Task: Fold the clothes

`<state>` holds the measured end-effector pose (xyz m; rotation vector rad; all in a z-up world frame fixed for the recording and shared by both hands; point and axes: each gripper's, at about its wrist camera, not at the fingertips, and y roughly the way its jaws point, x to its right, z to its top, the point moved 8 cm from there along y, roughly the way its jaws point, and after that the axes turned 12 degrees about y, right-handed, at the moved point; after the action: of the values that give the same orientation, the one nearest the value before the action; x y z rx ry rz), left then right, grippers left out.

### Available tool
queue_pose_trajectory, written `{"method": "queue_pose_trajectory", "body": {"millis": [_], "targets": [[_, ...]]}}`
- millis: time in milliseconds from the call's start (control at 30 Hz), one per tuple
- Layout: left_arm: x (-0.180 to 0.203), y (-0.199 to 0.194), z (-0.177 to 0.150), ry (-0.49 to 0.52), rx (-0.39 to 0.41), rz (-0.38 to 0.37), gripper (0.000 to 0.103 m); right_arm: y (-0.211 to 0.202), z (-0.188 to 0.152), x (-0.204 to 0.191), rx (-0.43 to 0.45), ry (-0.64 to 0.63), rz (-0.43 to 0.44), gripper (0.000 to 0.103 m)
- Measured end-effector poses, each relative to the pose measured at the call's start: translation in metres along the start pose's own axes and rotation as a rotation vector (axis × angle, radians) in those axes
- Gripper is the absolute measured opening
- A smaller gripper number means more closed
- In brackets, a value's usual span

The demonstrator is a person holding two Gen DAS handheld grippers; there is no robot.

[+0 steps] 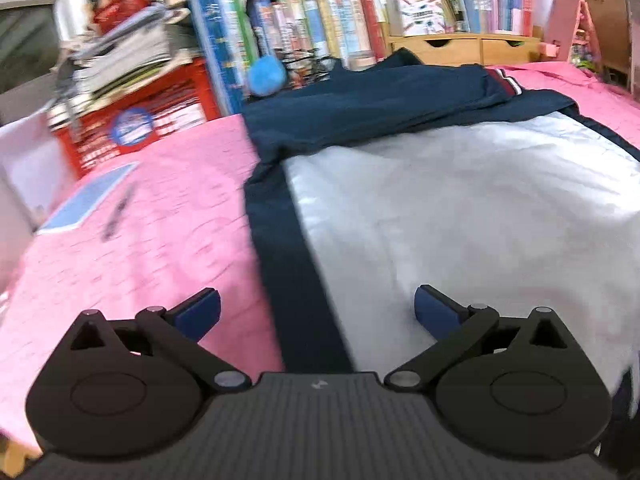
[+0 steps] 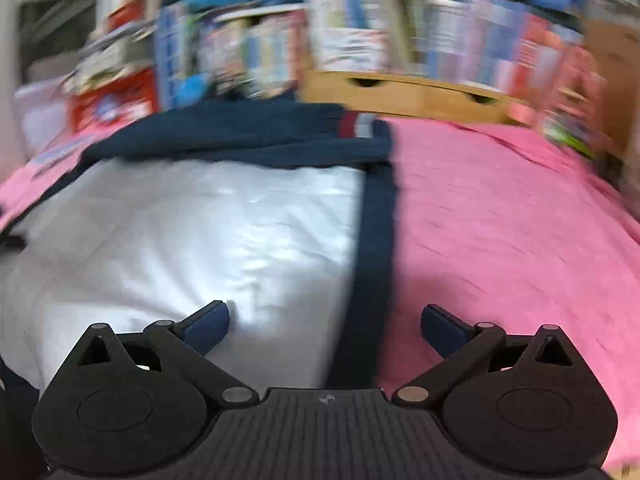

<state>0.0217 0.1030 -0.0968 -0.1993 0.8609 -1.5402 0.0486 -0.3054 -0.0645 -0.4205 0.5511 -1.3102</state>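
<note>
Bookshelves (image 1: 320, 12) crammed with spines run along the back, and in front of them a pink cloth (image 1: 152, 216) covers the whole work surface. On that cloth lies the jacket (image 1: 460, 208), a white body edged in navy, spread fairly flat with its navy sleeves (image 1: 360, 96) already drawn across the far end, the striped cuff (image 1: 502, 80) resting near the garment's far right corner.

By that, some folding looks done (the sleeves lie in over the body rather than out to the sides), while the body itself shows no lengthwise or crosswise fold, so that part seems left. The near hem is hidden under the tools, so I cannot tell how it lies.

Each long navy edge runs straight toward a claw. Over the garment's left border, the left gripper (image 1: 316, 312) has its jaws spread wide and holds nothing, with the navy band (image 1: 296, 280) passing between its pads. Likewise wide apart and empty, the right gripper (image 2: 326, 324) straddles the right-hand navy edge (image 2: 372, 260), one pad over white fabric, one over pink. Whether the pads touch the cloth is unclear in the blur.
</note>
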Motion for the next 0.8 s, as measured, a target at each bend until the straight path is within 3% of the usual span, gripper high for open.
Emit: {"method": "queue_pose_trajectory", "body": {"millis": [67,200,333,467,567,800], "targets": [[0.006,-0.019,-0.003,-0.001,0.011,-0.006,0.103,-0.014,-0.012,-0.012,0.044,-0.047,0.007,0.103],[0.048,-0.052,0.008,-0.019,0.059,-0.098,0.103,-0.039,-0.04,-0.056,0.103,-0.143,0.088,0.103],[0.093,-0.059,0.009,-0.022,0.006,-0.121,0.103,-0.065,-0.069,-0.094,0.099,-0.154,0.119,0.103],[0.119,-0.056,-0.006,-0.024,-0.1,-0.14,0.103,-0.081,-0.091,-0.101,0.06,-0.119,0.123,0.103],[0.125,-0.063,-0.017,-0.018,-0.136,-0.127,0.103,-0.092,-0.107,-0.106,0.03,-0.091,0.127,0.103],[0.127,-0.083,-0.024,-0.022,-0.112,-0.125,0.103,-0.101,-0.113,-0.107,0.023,-0.071,0.127,0.103]]}}
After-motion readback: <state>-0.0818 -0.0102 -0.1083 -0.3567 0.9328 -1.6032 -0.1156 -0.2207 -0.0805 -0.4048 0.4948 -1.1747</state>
